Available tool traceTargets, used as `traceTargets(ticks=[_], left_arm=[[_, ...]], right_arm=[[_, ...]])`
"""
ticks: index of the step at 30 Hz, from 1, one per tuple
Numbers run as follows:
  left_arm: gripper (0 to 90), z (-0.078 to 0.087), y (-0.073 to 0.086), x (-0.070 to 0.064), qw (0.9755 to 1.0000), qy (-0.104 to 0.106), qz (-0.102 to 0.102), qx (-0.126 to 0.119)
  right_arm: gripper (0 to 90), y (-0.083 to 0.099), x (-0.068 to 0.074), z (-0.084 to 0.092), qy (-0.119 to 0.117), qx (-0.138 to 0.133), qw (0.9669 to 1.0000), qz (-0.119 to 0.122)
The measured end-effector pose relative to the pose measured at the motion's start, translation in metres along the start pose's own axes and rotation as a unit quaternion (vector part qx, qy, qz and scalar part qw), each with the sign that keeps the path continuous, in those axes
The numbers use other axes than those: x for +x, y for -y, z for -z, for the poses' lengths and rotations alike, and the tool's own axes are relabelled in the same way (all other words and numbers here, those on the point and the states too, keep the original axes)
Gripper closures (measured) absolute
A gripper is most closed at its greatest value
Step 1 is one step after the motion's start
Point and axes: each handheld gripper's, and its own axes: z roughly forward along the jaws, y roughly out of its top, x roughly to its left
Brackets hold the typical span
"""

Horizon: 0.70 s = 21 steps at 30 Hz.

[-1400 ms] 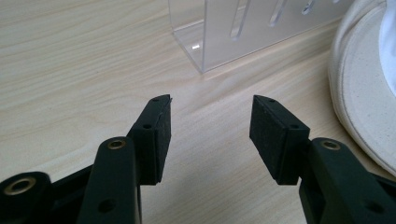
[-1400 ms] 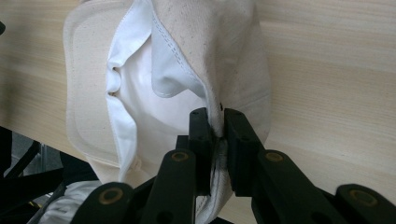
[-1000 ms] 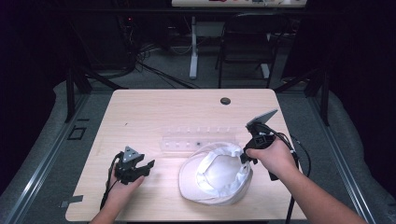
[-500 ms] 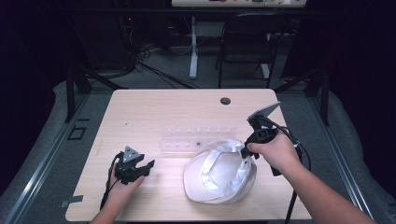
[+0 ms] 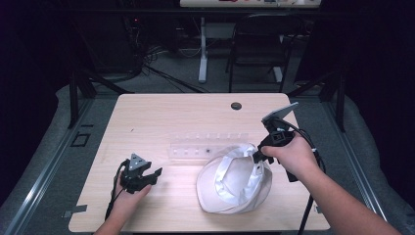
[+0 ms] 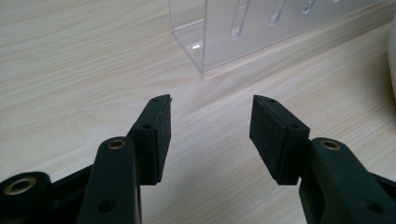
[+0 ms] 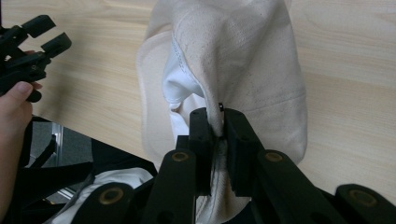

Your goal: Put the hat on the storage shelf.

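A white cloth cap [image 5: 235, 178] lies on the wooden table [image 5: 171, 112], its right edge lifted. My right gripper [image 5: 257, 155] is shut on that edge of the cap [image 7: 243, 60]; in the right gripper view the fabric is pinched between the two black jaws of the right gripper [image 7: 217, 122] and hangs below them. My left gripper [image 5: 152, 175] rests low over the table at the front left, open, with nothing between its pads [image 6: 161, 135]. In the left gripper view the left gripper [image 6: 210, 100] points toward a clear plastic rack [image 6: 261, 28].
The clear plastic rack [image 5: 208, 146] with several slots lies across the middle of the table, just behind the cap. A dark cable hole [image 5: 236, 105] sits near the far edge. Chairs and cables stand on the floor beyond the table.
My right gripper has risen a little with the cap's edge in it, pulling the fabric up. The left gripper has stayed where it was.
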Motion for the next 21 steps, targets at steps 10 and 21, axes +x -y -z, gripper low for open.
traceTargets(ticks=[10,21], left_arm=[[49.0,0.001,0.000,0.000,1.0000,0.001,0.000,0.001],[48.9,0.000,0.000,-0.001,1.0000,0.000,0.001,0.000]], right_arm=[[82.4,0.000,0.000,0.016,-0.041,-0.004,0.9991,-0.004],[82.4,0.001,0.002,0.030,-0.097,-0.019,0.9949,-0.018]])
